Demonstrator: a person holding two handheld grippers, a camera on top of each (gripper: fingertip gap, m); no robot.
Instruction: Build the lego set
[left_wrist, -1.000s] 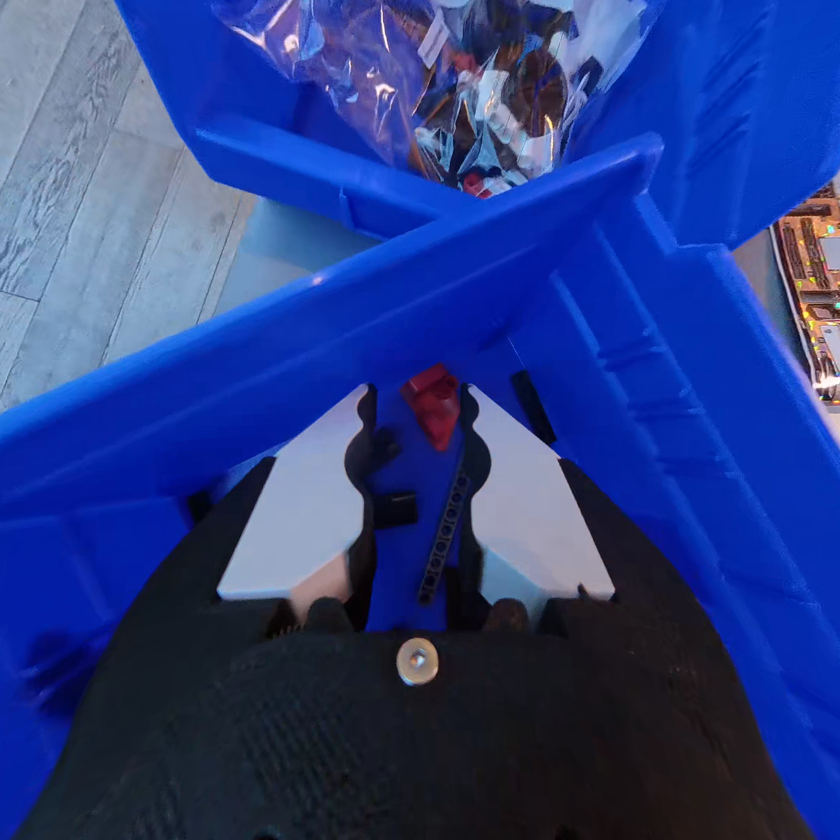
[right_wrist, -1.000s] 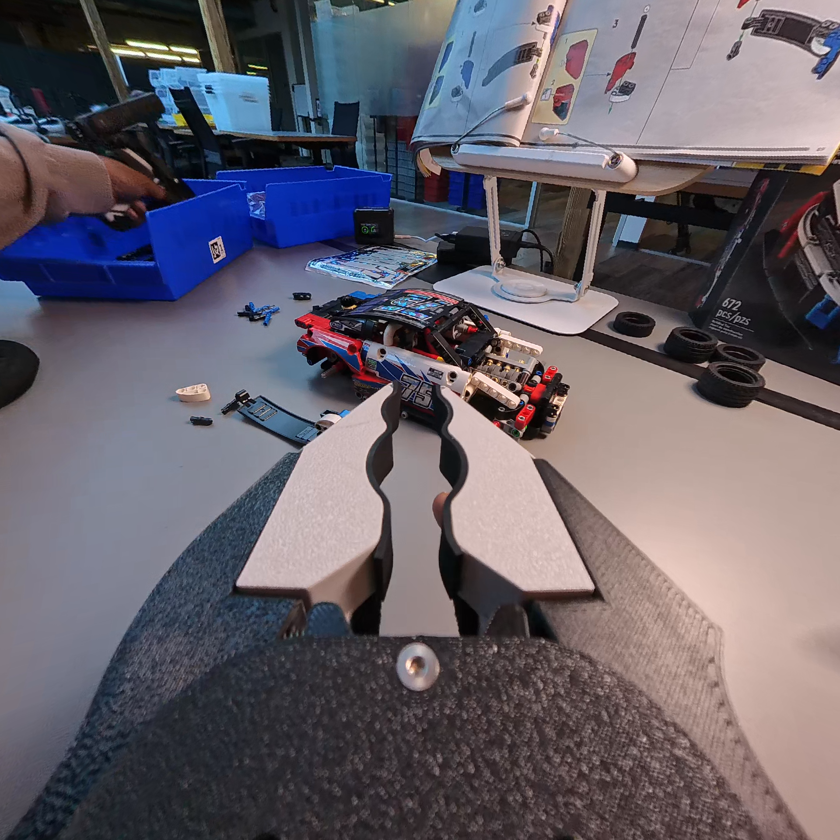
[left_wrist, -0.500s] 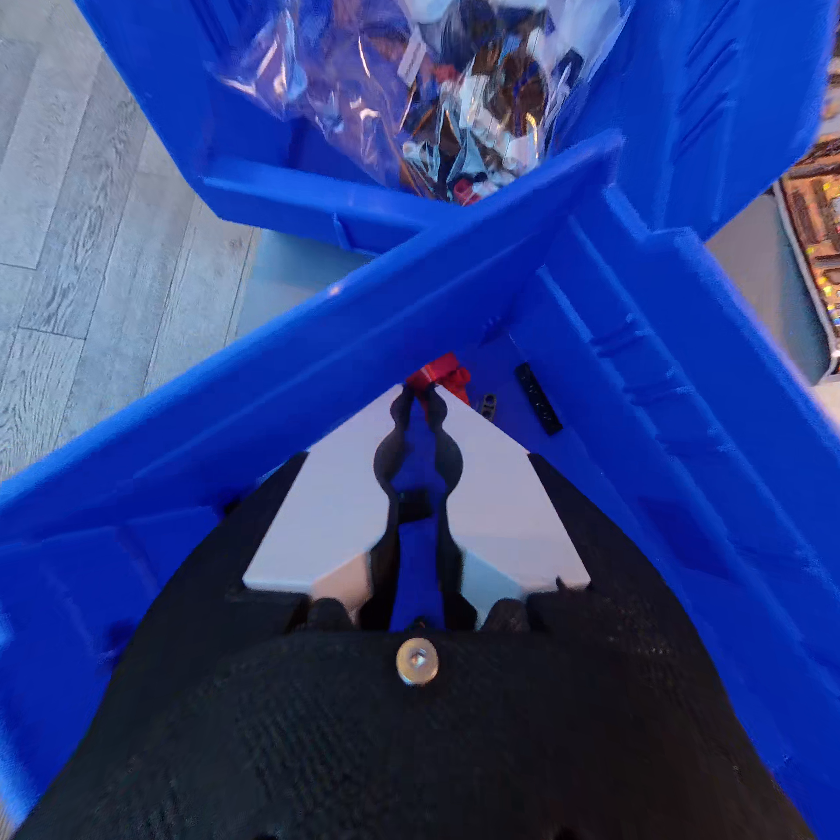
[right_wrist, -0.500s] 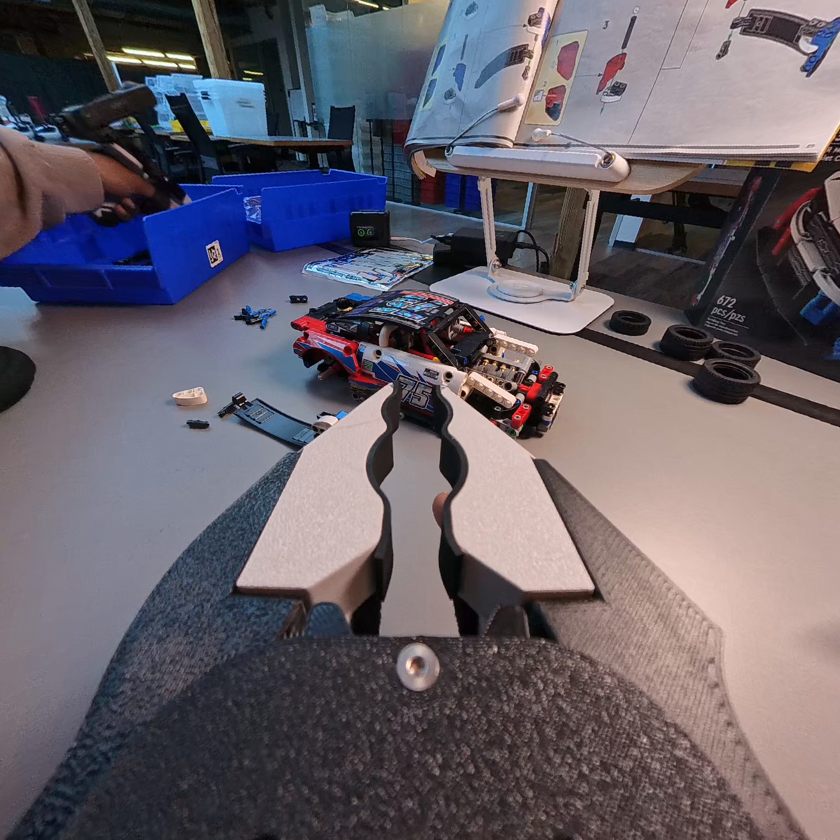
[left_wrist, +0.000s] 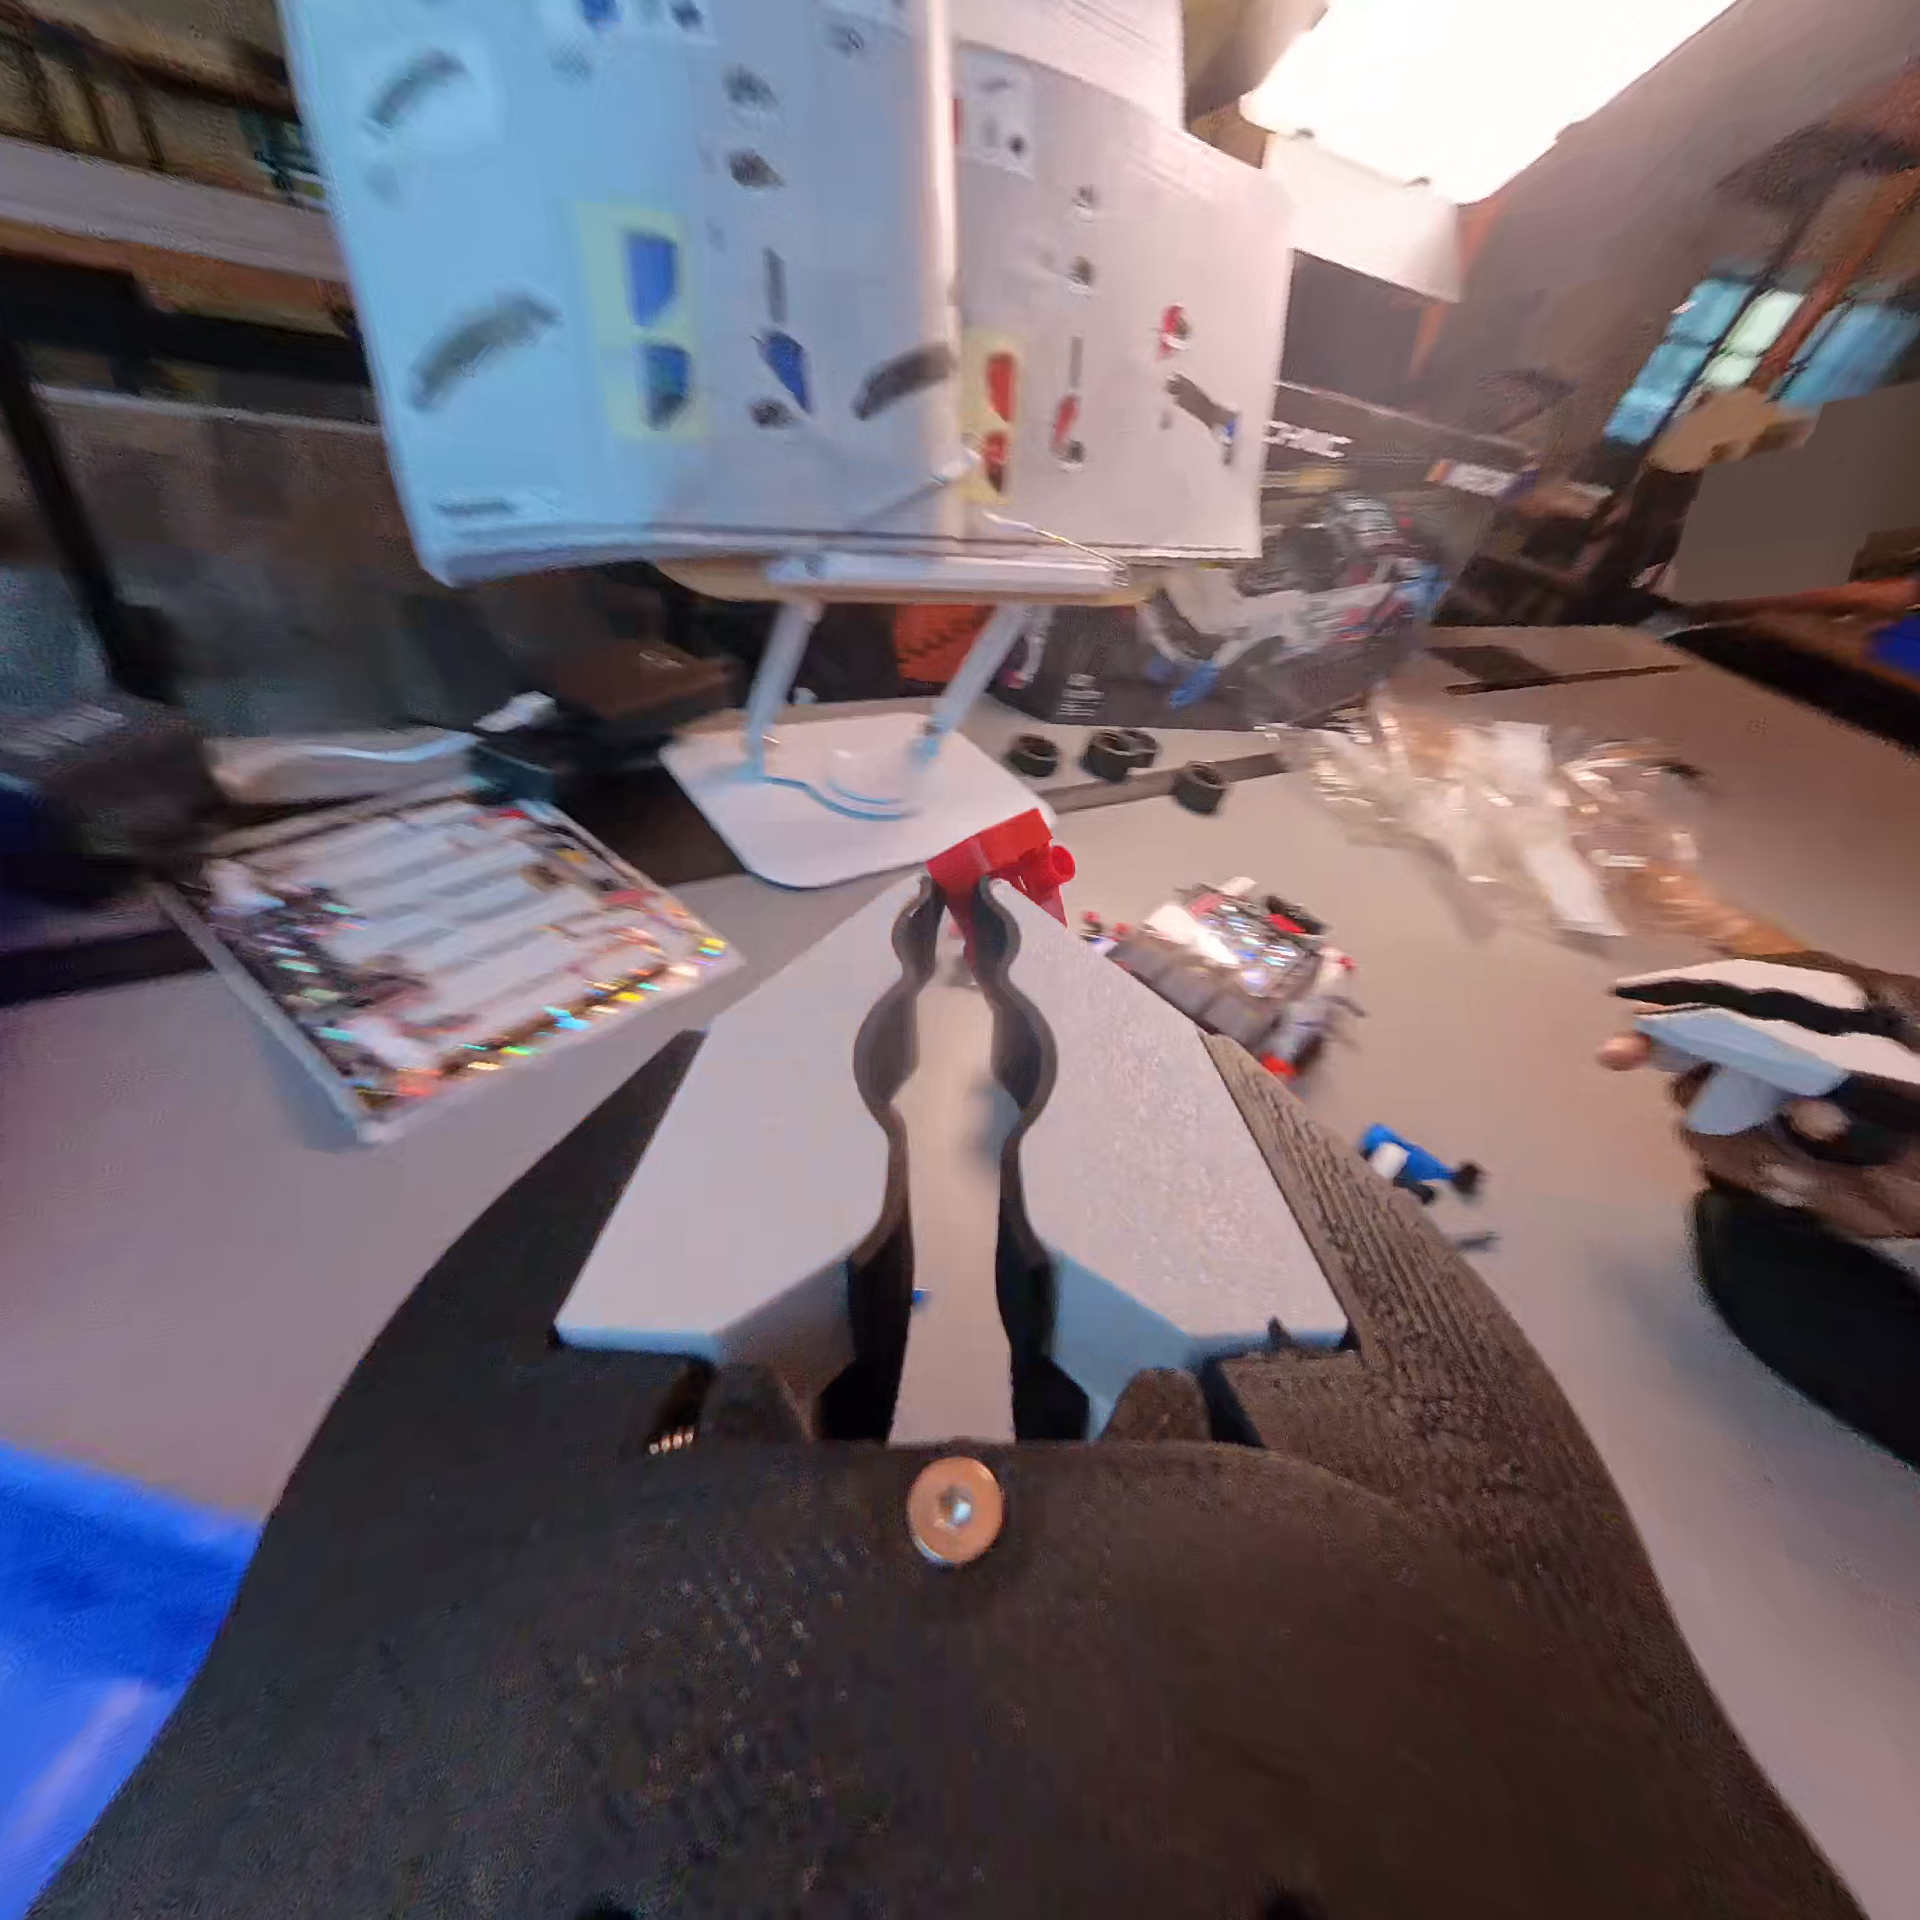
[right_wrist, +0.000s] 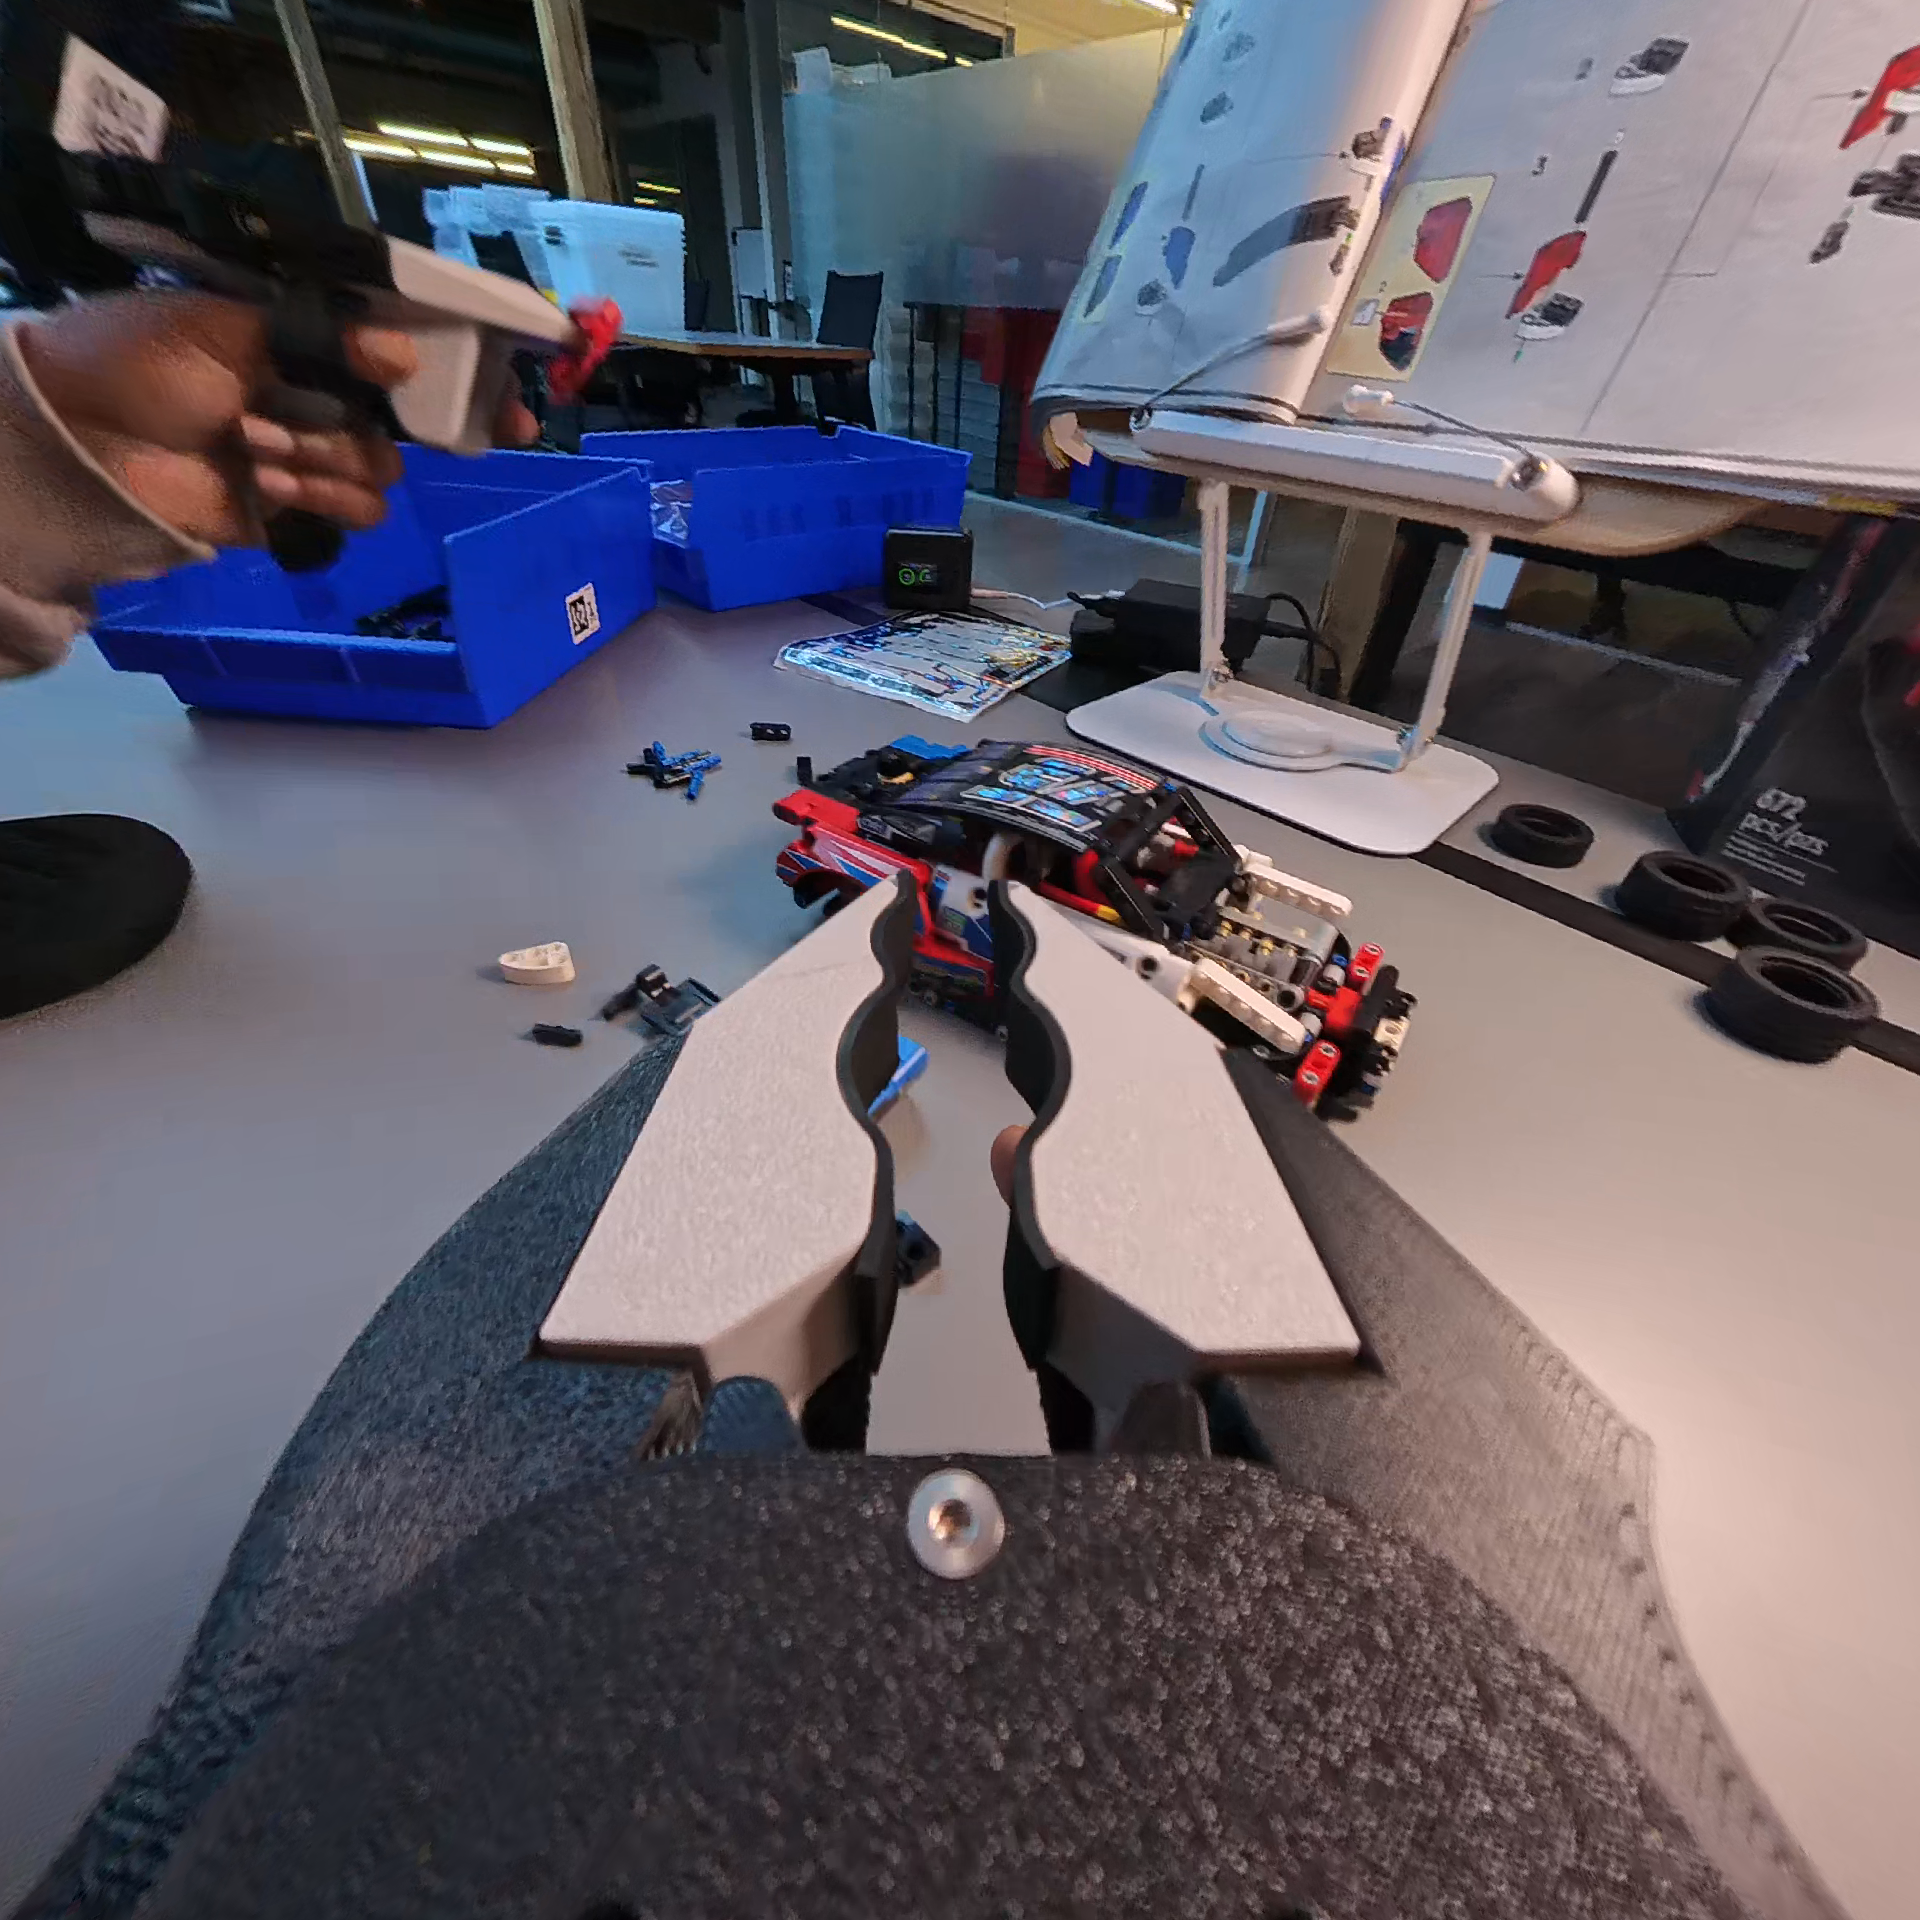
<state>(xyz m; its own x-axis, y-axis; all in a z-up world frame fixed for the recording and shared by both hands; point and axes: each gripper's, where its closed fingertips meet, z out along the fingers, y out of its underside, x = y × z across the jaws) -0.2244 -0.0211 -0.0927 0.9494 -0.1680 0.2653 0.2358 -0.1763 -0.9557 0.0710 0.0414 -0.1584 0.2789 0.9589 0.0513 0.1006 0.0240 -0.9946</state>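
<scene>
On the grey table (right_wrist: 312, 1195) of this workshop your left gripper (left_wrist: 961, 904) is clenched on a small red piece (left_wrist: 997, 868), held up in the air, while your right gripper (right_wrist: 951, 914) rests released and empty just before the car model (right_wrist: 1081, 894). Body and roof of the car look already built, but I judge much is left: four tyres (right_wrist: 1683, 894) lie unmounted beside the manual stand (right_wrist: 1288, 758), and loose pins (right_wrist: 675, 767) and blue bins (right_wrist: 416, 623) wait further out.
</scene>
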